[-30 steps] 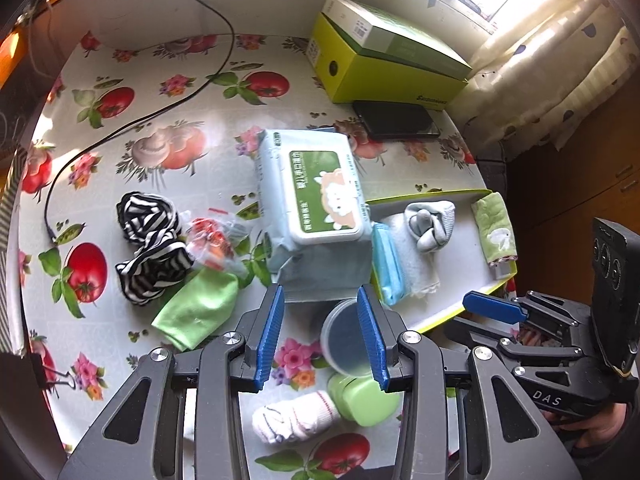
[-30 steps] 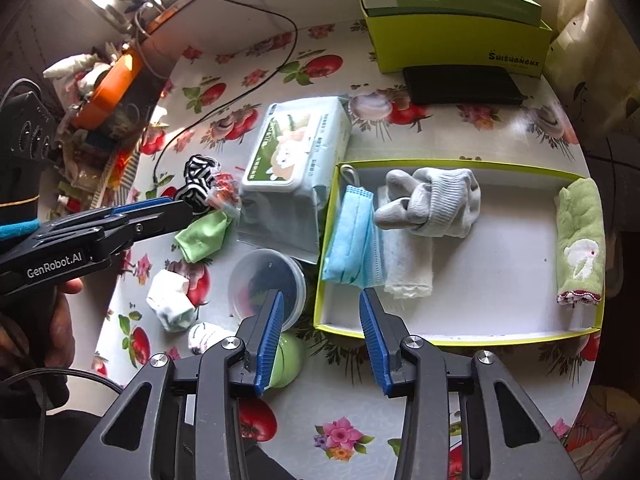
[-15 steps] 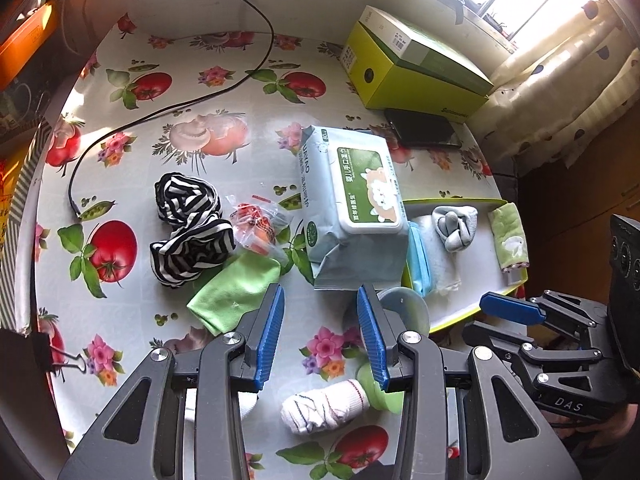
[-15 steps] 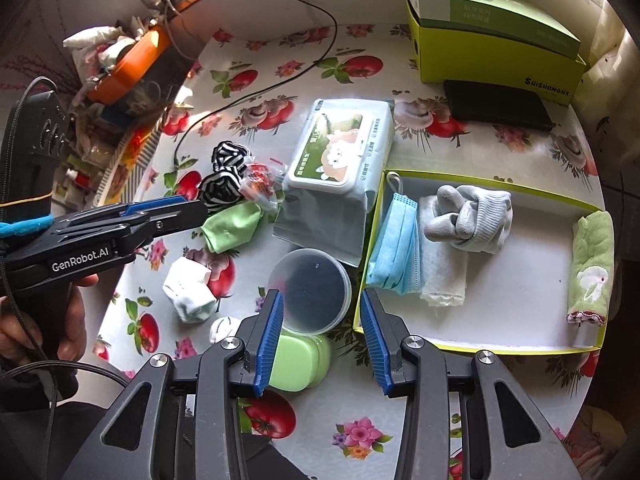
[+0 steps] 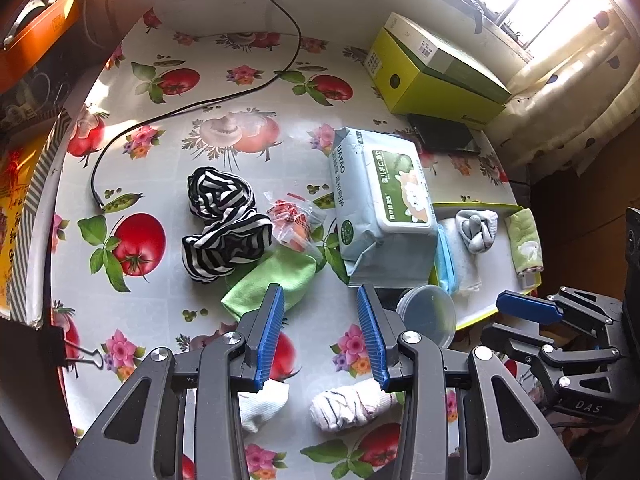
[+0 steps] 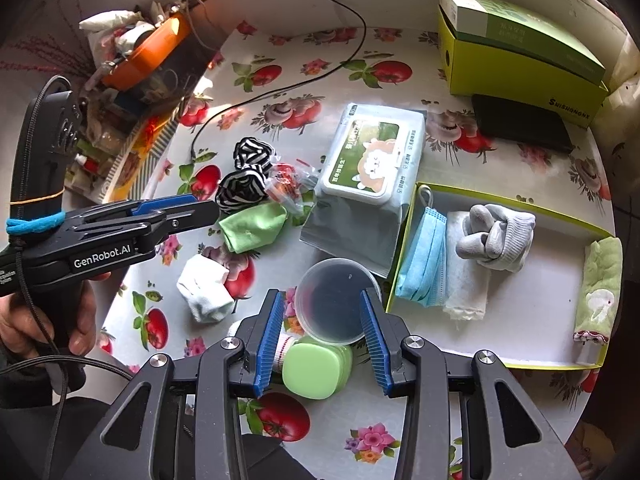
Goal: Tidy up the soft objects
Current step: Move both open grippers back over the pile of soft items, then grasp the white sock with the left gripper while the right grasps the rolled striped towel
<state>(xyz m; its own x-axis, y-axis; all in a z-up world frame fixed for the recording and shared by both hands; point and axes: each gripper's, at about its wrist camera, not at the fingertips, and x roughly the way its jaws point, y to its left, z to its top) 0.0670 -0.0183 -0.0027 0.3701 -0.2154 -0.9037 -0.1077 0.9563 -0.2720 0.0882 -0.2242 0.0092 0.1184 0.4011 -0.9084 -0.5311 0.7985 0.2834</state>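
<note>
Both tools [image 5: 320, 332] [image 6: 320, 328] open, empty, over fruit-print tablecloth [image 5: 240, 128] nr curtained window [image 5: 532, 4].

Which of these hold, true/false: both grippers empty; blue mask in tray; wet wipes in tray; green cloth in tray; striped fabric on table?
1. Left gripper and right gripper are open and empty. True.
2. The blue face mask lies in the yellow-green tray. True.
3. The wet wipes pack is in the tray. False: on the tablecloth beside it.
4. The green cloth is in the tray. False: on the table.
5. The black-and-white striped fabric is outside the tray. True.
</note>
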